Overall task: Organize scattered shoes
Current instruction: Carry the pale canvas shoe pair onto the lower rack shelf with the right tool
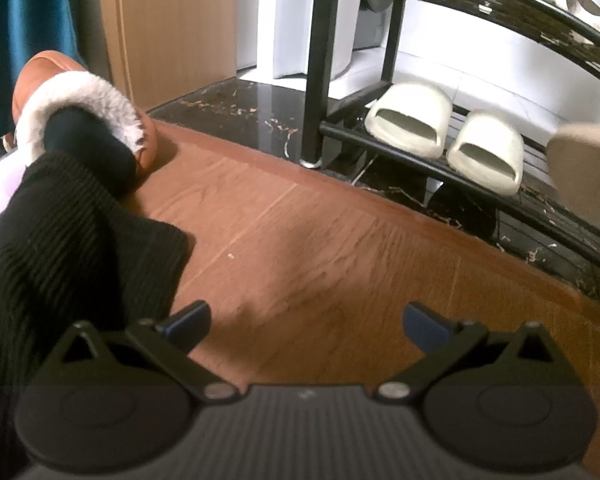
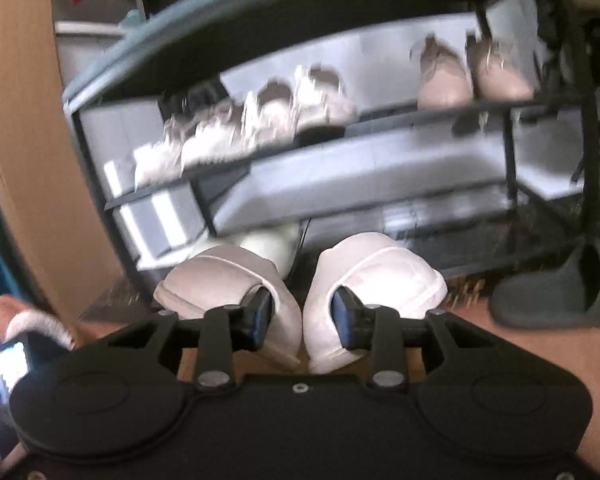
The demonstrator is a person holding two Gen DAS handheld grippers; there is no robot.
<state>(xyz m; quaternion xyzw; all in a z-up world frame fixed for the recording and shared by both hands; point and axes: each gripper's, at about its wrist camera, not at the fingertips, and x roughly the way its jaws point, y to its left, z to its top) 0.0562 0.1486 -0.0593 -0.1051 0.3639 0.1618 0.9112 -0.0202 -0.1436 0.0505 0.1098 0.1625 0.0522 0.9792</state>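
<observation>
My right gripper (image 2: 302, 316) is shut on a pair of beige slippers (image 2: 380, 276), pinching their two inner edges together, and holds them in front of the black shoe rack's (image 2: 512, 152) bottom shelf. My left gripper (image 1: 306, 322) is open and empty above the wooden floor. A pair of cream slides (image 1: 446, 136) sits on the rack's lowest shelf in the left wrist view. A beige slipper's edge (image 1: 588, 168) shows at the far right there.
A person's foot in a brown fur-lined slipper (image 1: 84, 120) and black trouser leg (image 1: 60, 240) stands at the left. A dark grey slide (image 2: 560, 296) lies on the floor right of the rack. Several pale shoes (image 2: 260, 120) fill the middle shelf.
</observation>
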